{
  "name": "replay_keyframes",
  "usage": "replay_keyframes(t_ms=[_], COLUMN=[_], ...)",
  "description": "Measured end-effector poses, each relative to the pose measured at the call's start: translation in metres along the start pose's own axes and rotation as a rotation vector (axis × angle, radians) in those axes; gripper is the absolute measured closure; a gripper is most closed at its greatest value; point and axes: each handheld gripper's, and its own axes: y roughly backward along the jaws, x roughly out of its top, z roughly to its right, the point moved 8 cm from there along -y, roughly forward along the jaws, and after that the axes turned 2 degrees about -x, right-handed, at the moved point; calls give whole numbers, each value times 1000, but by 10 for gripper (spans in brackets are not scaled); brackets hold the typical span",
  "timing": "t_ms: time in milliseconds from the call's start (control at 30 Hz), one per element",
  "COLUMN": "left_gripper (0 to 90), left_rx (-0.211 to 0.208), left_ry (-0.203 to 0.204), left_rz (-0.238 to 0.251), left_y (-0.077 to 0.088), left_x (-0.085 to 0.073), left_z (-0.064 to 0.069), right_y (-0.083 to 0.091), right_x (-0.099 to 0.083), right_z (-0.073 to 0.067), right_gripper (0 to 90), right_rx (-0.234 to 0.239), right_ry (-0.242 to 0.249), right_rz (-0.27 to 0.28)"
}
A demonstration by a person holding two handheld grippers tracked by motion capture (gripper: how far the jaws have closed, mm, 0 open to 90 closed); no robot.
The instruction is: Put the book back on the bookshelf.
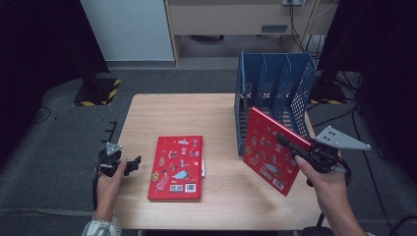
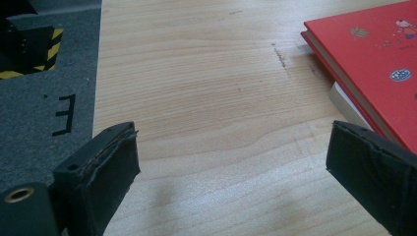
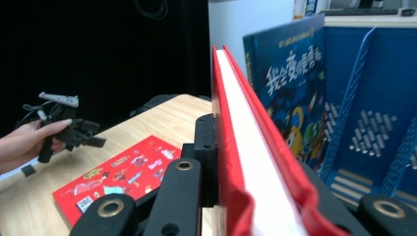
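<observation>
The right claw (image 1: 290, 142) pinches a red book (image 1: 269, 150), tilted above the surface (image 1: 221, 118) just before the blue rack (image 1: 275, 83); the left claw (image 1: 130, 164) hangs spread, seemingly empty, beside the flat red book (image 1: 178, 167).

The right gripper (image 1: 290, 142) holds a book (image 1: 268, 150) upright, raised off the table (image 1: 221, 196). Just behind it stands a file rack (image 1: 275, 88). To its left, flat books (image 1: 177, 167) lie stacked; farther left, the left gripper (image 1: 130, 164).

A red book stack (image 1: 177, 167) lies flat; a blue book (image 3: 290, 83) stands racked.
</observation>
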Motion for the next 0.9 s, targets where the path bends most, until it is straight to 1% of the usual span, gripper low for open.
replay_keyframes(t_ms=[100, 200, 267, 433, 500, 533, 567, 800, 900], left_gripper=[52, 52, 52, 52, 51, 51, 51, 50, 50], left_rx=[-1, -1, -1, 4, 5, 5, 5, 5, 3], left_ry=[1, 1, 1, -5, -9, -5, -3, -1, 2], left_rz=[-1, -1, -1, -4, -8, -6, -5, -10, -10], left_y=[0, 0, 0, 0, 0, -1, -1, -1, -1], left_x=[0, 0, 0, -1, -1, -1, -1, -2, -2], left_z=[0, 0, 0, 0, 0, 0, 0, 0, 0], right_y=[1, 3, 3, 2, 1, 0, 0, -6, -11], right_x=[11, 22, 28, 42, 47, 50, 52, 64, 65], right_z=[3, 6, 9, 18, 22, 25, 26, 36, 38], right_gripper=[793, 793, 793, 793, 793, 793, 793, 793, 793], right_rx=[-12, -23, -30, -55, -66, -73, -79, -122, -146], right_ry=[6, -3, -10, -3, -17, -23, -28, -16, 5], right_rz=[5, 8, 11, 18, 19, 20, 20, 20, 4])
